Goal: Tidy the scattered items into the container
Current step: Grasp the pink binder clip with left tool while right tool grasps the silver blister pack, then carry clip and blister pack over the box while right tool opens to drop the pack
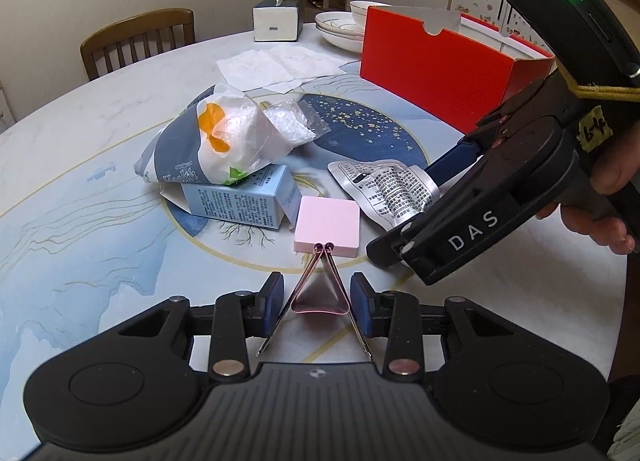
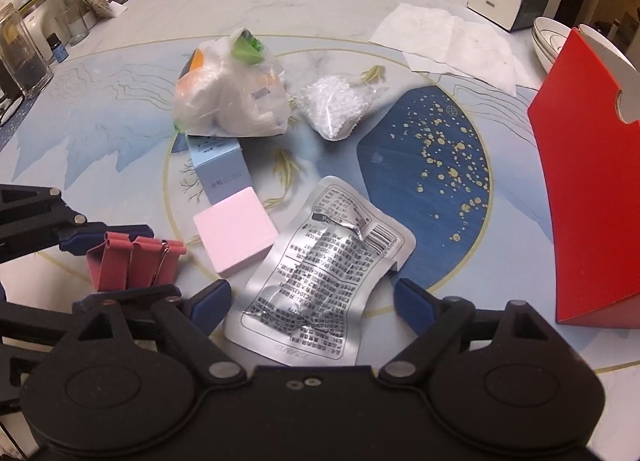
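My left gripper (image 1: 318, 297) is shut on a pink binder clip (image 1: 320, 299), its pads against the clip's splayed wire handles; the clip (image 2: 128, 261) also shows at the left of the right wrist view. My right gripper (image 2: 314, 297) is open, its fingers either side of a silver foil pouch (image 2: 320, 273) lying flat, not pressing it. A pink square block (image 2: 236, 235) lies between clip and pouch. Behind it are a pale blue carton (image 2: 222, 169), a white plastic bag (image 2: 232, 97) and a small bag of white beads (image 2: 336, 105). The red open box (image 2: 592, 201) stands at the right.
Paper napkins (image 1: 276, 67), a tissue box (image 1: 276, 19) and stacked white bowls (image 1: 340, 27) sit at the far side of the round table. A wooden chair (image 1: 140, 41) stands behind it. Glass jars (image 2: 24, 57) line the left edge in the right wrist view.
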